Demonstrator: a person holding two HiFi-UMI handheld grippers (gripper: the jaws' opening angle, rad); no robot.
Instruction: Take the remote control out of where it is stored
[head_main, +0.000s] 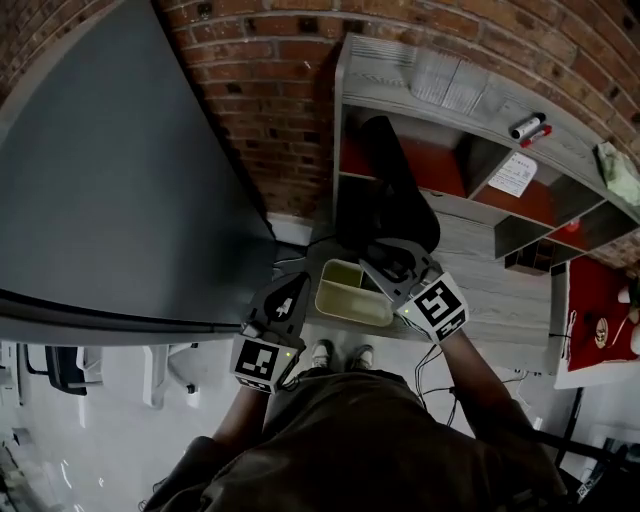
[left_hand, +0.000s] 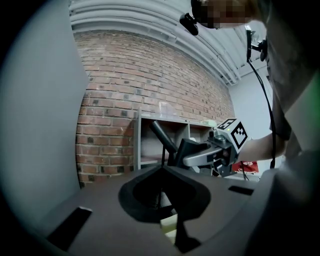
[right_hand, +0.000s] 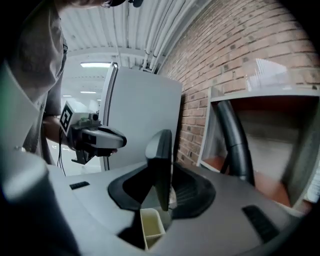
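- A dark remote (right_hand: 161, 162) is pinched upright in the right claw (head_main: 392, 258), above a pale divided bin (head_main: 345, 305).
- The left claw (head_main: 293, 288) is pressed together, empty.
- A grey shelf (head_main: 480, 270) is backed by a brick wall (head_main: 270, 90).

Grey panel (head_main: 120, 180) left, shelf (head_main: 390, 80) right, gap between

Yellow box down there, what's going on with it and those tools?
A person holds a tool in each hand over the pale yellow box. The right tool is clamped on a dark remote control, held up clear of the box. The left tool is shut and empty, near the box's edge.
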